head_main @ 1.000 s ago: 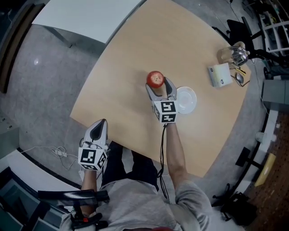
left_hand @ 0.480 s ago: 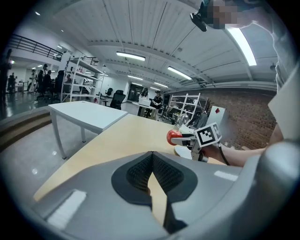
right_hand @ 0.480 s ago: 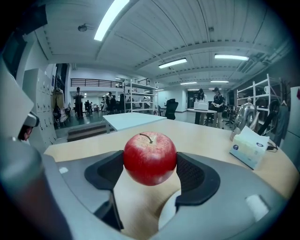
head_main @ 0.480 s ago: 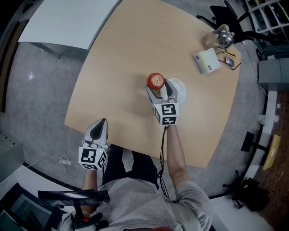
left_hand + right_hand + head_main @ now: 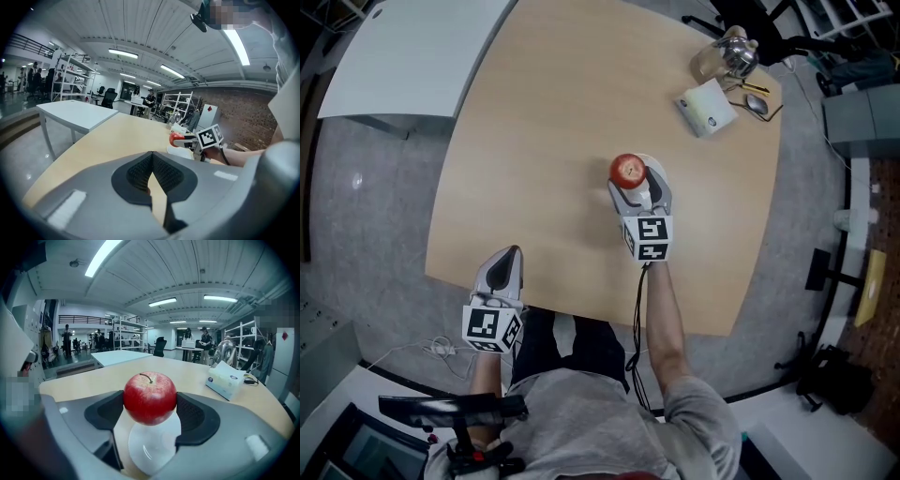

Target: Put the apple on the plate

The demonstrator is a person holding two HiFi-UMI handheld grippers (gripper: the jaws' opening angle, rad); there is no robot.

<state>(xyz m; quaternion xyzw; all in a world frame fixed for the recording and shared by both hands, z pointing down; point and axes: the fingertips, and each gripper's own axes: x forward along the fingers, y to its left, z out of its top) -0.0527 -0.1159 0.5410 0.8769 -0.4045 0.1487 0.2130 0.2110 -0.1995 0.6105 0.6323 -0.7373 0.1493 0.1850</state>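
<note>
Squeezing the apple (image 5: 150, 398) dead centre in the right gripper (image 5: 631, 180), one dark pad pressing on each side of it, stem pointing up. Sitting level with the pads (image 5: 105, 411), bulging a bit above and below them, so basically filling the whole gap between the jaws.

Hanging right over the white plate (image 5: 152, 446), and not touching it as far as the right gripper view goes: plate showing just underneath the fruit, framed between the two jaws. Hovering above the middle-right stretch of the wooden table (image 5: 544, 141) in the head view, with the plate mostly hiding under the gripper there. Showing up in the left gripper view too, as a small red blob out past the table's middle with a bit of white rim below it.

Pressing the left gripper (image 5: 152, 174) jaws fully together on nothing, hanging out at the near edge of the table, well apart from the apple.

Lying way off near the far corner: a tissue box (image 5: 706, 106).
</note>
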